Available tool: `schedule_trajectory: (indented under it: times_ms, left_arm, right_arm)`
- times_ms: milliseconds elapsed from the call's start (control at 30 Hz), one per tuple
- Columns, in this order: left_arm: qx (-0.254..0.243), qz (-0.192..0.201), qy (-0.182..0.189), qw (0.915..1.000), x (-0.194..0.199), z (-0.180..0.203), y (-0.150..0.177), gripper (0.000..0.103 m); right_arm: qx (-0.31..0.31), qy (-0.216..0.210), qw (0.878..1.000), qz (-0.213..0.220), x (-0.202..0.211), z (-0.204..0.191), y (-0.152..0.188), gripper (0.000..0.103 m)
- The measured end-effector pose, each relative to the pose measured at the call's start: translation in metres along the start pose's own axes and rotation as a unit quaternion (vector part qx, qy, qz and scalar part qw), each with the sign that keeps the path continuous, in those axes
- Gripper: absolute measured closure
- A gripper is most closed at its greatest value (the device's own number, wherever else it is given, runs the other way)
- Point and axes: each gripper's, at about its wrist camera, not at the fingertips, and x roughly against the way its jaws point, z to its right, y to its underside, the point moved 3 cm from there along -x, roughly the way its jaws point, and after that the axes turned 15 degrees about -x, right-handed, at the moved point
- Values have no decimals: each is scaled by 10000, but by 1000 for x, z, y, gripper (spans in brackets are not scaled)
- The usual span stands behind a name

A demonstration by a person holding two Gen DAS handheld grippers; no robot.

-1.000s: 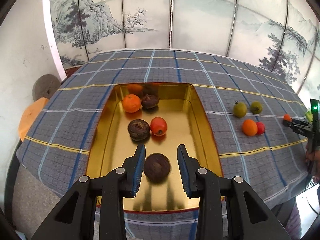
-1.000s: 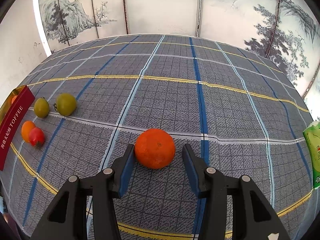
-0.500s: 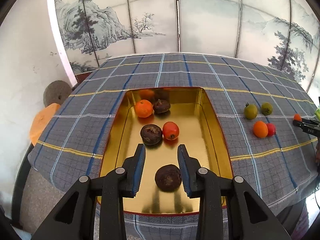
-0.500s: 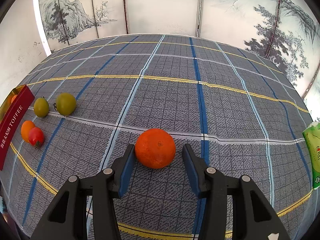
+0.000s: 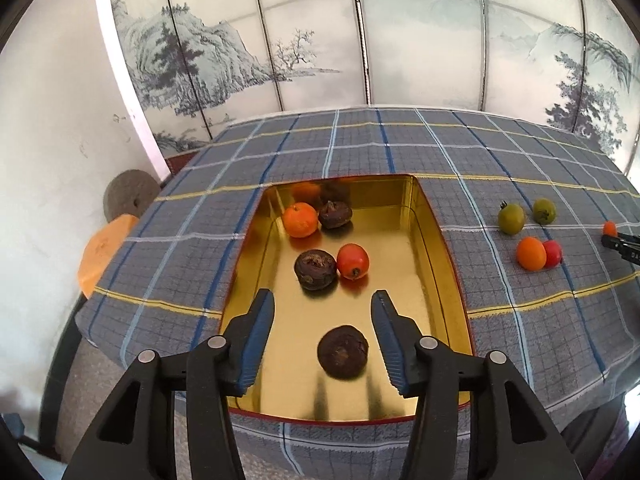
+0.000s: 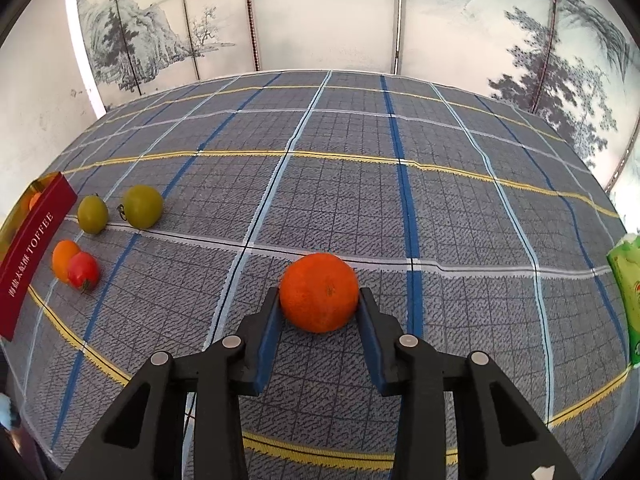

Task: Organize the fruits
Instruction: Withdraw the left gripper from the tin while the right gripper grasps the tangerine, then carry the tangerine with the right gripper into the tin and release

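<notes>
A gold tin tray (image 5: 448, 264) holds an orange (image 5: 301, 220), a red tomato (image 5: 353, 261) and three dark brown fruits, the nearest (image 5: 343, 352) at the front. My left gripper (image 5: 322, 310) is open and empty above the tray's front, over that nearest fruit. My right gripper (image 6: 319, 300) is shut on a large orange (image 6: 319, 291) on the checked cloth. Two green tomatoes (image 6: 143, 206), a small orange fruit (image 6: 64, 259) and a red tomato (image 6: 83, 271) lie on the cloth beside the tray.
The tray's red TOFFEE side (image 6: 30, 256) is at the far left of the right wrist view. A green packet (image 6: 626, 280) lies at the right table edge. A painted screen stands behind. An orange stool (image 5: 102, 248) and a stone disc (image 5: 128, 196) sit left of the table.
My left gripper has risen and pulled back from the dark fruit in the tray, staying open. My right gripper's fingers have closed onto the large orange.
</notes>
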Motion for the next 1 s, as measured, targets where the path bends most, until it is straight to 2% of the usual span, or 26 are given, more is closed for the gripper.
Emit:
schedule_trajectory:
  times_ms: [367, 533, 600, 767, 1000]
  left_arm:
    - [-135, 91, -306, 9994, 12, 4, -2, 39]
    - [-199, 131, -562, 9981, 17, 4, 0, 29]
    - [-200, 140, -676, 9974, 20, 4, 1, 22]
    - [-140, 169, -791, 9966, 23, -1, 5, 21]
    - [326, 182, -843, 9957, 31, -27, 21, 20]
  right_arm:
    - [-8, -262, 9996, 34, 23, -14, 17, 68]
    - [82, -390, 9992, 58, 37, -29, 23, 68]
    - [115, -479, 9988, 64, 43, -36, 24, 68]
    - [384, -728, 9965, 134, 62, -67, 27, 68]
    - [829, -1244, 9885, 244, 90, -128, 29, 68]
